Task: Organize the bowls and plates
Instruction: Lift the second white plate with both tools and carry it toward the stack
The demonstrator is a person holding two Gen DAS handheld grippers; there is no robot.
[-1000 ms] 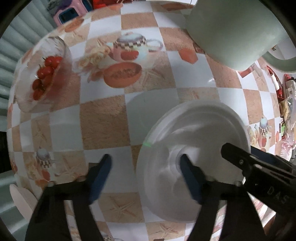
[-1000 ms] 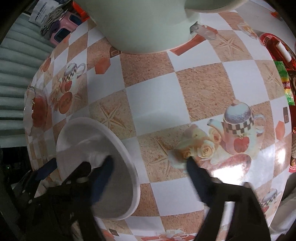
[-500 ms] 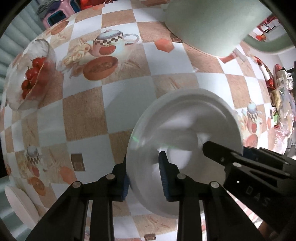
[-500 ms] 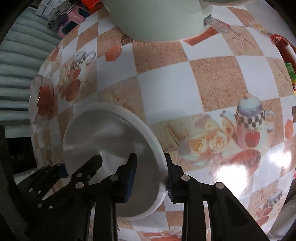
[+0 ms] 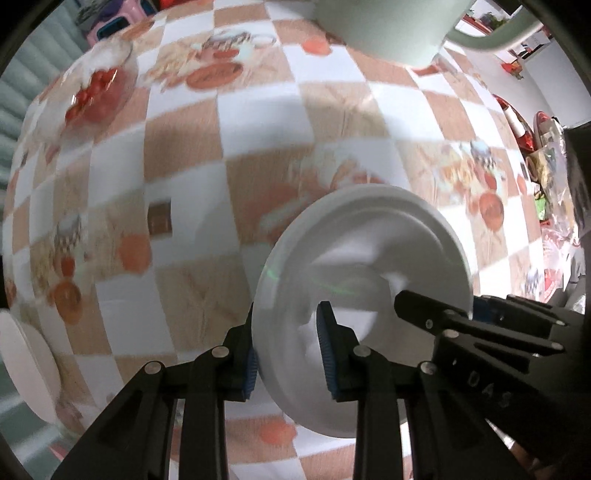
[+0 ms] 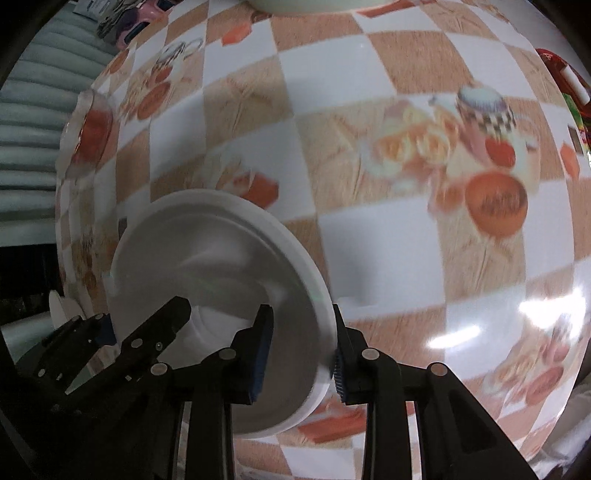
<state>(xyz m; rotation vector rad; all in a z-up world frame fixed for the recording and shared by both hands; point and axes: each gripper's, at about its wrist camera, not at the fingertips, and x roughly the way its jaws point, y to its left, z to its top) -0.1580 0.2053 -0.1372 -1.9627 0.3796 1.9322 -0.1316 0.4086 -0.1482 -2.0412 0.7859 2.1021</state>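
Both grippers hold one white bowl (image 5: 369,258) above the checked tablecloth. My left gripper (image 5: 290,354) is shut on the bowl's left rim, one finger inside and one outside. My right gripper (image 6: 299,354) is shut on the opposite rim of the same bowl (image 6: 207,251). The right gripper also shows in the left wrist view (image 5: 480,332), and the left gripper shows in the right wrist view (image 6: 122,339). A white plate (image 5: 29,365) lies at the table's near left edge.
A clear glass bowl of cherry tomatoes (image 5: 96,92) stands at the far left; it also shows in the right wrist view (image 6: 90,129). A large pale green pot (image 5: 388,26) stands at the far side. Red packets (image 5: 524,125) lie at the right edge.
Both grippers closed on the bowl's opposite rims and lifted it off the table. The bowl and both cameras have moved toward the near side, with motion blur now.
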